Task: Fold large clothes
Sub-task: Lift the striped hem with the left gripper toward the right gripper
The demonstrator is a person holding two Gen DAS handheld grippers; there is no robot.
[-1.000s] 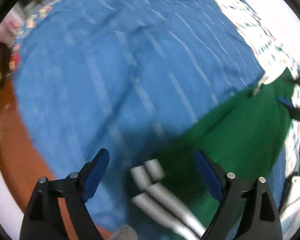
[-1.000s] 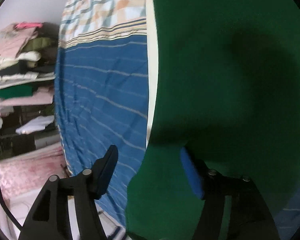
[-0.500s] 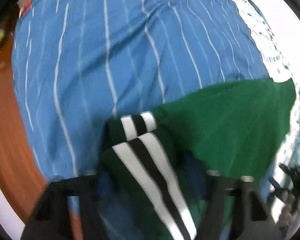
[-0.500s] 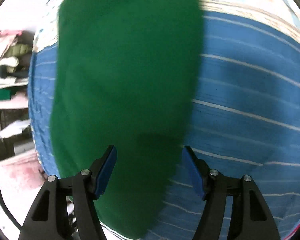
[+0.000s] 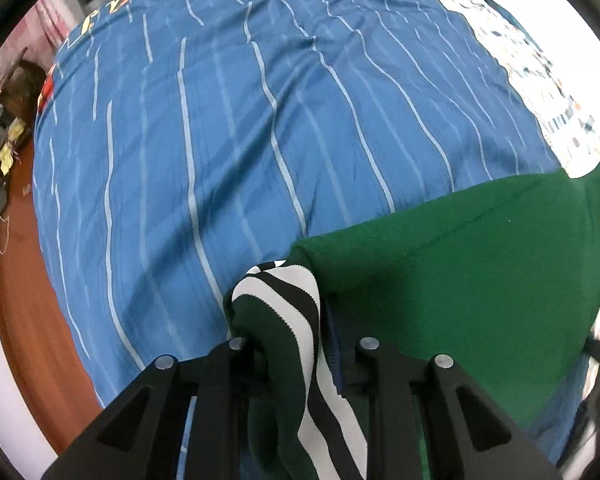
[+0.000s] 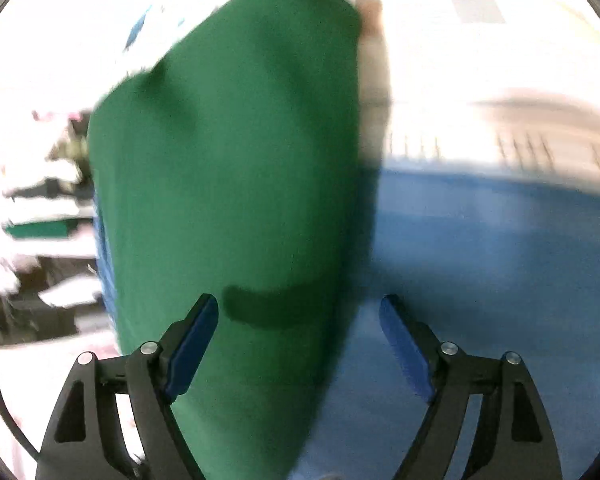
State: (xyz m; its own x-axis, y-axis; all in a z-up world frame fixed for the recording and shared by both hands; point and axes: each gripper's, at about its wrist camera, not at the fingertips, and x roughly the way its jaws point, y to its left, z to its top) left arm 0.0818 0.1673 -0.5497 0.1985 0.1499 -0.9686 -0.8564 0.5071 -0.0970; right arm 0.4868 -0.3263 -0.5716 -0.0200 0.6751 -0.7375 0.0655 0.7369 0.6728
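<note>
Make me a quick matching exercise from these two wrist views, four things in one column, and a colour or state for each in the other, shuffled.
1. cuff
2. bedspread
3. left gripper
4. right gripper

A. blue with pale stripes
B. closing on striped knit
C. opening, nothing between its fingers
D. green, white and black stripes

Pairs: 1-D, 2-A, 3-B, 4-C

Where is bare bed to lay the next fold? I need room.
Free: the blue striped bedsheet, from the green knit garment to the bed's far and left edges. Crowded: the near right, under the garment and its black-and-white striped cuff.
</note>
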